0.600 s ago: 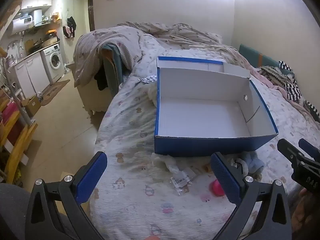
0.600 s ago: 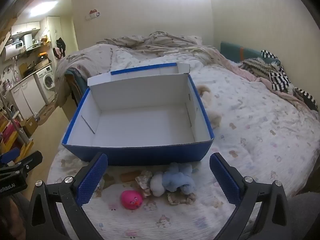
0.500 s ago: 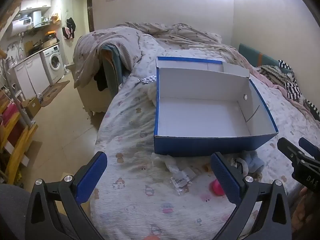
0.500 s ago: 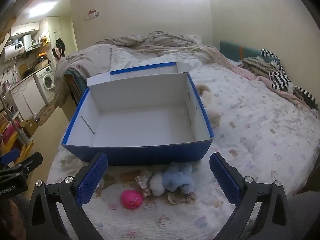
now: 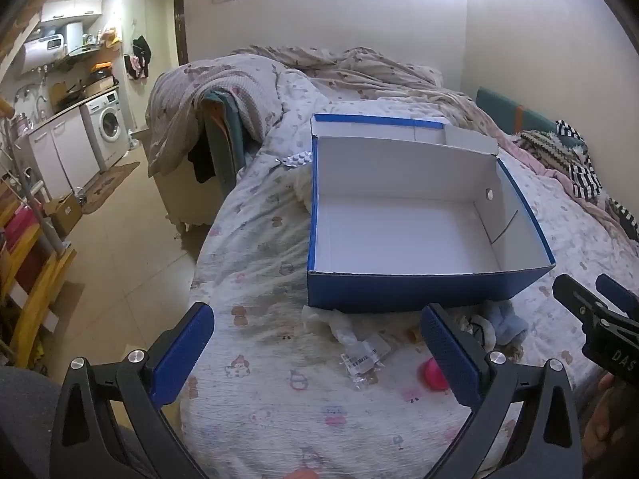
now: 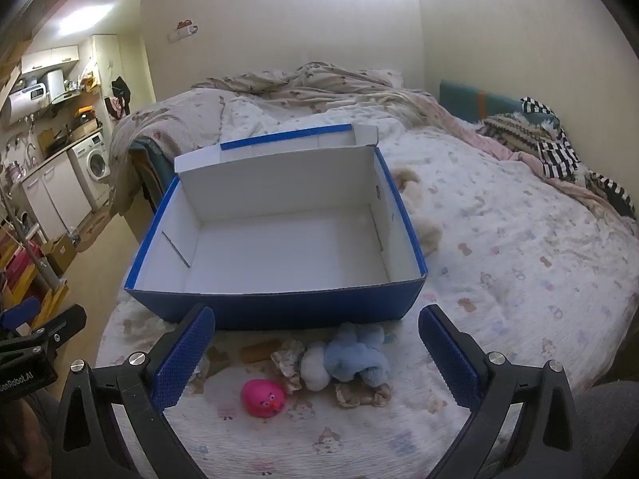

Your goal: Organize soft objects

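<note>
An empty blue box with a white inside [image 6: 279,247] stands on the bed; it also shows in the left wrist view [image 5: 399,231]. In front of it lie a blue and white plush toy [image 6: 351,359], a pink round toy [image 6: 263,397] and small patterned cloth pieces [image 6: 359,393]. In the left wrist view the pink toy [image 5: 433,375] and the plush [image 5: 503,323] lie to the right, with a crumpled clear wrapper [image 5: 359,355]. My right gripper [image 6: 315,355] is open above the toys. My left gripper [image 5: 319,355] is open above the wrapper.
A beige plush [image 6: 419,207] lies right of the box. Rumpled blankets [image 6: 299,88] and striped clothes [image 6: 559,155] lie at the back and right. The bed's left edge drops to the floor [image 5: 120,239], with a kitchen and washing machine [image 5: 108,127] beyond.
</note>
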`<state>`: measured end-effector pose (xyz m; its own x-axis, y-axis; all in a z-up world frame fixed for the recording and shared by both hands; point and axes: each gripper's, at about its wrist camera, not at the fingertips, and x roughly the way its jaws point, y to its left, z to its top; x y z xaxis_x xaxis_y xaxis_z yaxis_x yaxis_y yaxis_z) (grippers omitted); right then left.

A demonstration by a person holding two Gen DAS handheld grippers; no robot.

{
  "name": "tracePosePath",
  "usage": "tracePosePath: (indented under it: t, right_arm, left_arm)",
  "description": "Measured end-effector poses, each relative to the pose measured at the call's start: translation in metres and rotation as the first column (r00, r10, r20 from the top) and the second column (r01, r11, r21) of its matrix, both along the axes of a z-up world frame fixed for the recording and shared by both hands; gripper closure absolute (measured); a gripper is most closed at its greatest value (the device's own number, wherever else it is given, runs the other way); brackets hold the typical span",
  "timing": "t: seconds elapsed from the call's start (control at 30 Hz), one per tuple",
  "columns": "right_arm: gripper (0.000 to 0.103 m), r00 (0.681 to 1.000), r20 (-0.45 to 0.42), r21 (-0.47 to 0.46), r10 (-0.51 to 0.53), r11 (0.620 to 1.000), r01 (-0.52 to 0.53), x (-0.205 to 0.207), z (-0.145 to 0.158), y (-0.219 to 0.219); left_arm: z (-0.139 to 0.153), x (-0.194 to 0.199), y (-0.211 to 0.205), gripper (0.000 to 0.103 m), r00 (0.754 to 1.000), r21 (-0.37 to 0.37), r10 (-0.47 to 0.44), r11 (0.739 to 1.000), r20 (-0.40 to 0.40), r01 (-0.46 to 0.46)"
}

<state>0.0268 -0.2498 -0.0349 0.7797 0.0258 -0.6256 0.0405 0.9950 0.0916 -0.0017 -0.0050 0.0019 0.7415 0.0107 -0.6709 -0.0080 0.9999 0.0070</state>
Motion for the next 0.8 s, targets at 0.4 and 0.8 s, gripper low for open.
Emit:
tracePosePath:
  t: [0.4,0.8]
  right_arm:
    - [0.0,1.0,0.002,-0.001,0.0,1.0,0.0,-0.0002,-0.0002,0.0]
    - [0.0,1.0,0.003,-0.001,0.0,1.0,0.0,-0.0006,0.0004,0.0]
  left_arm:
    - [0.0008,-0.0008,0.0015,0.0,1.0,0.001,0.0,1.0,0.001,0.0]
    - [0.0032,-0.0014,0.0012,0.0,1.0,0.005,0.002,1.0,0.002,-0.002]
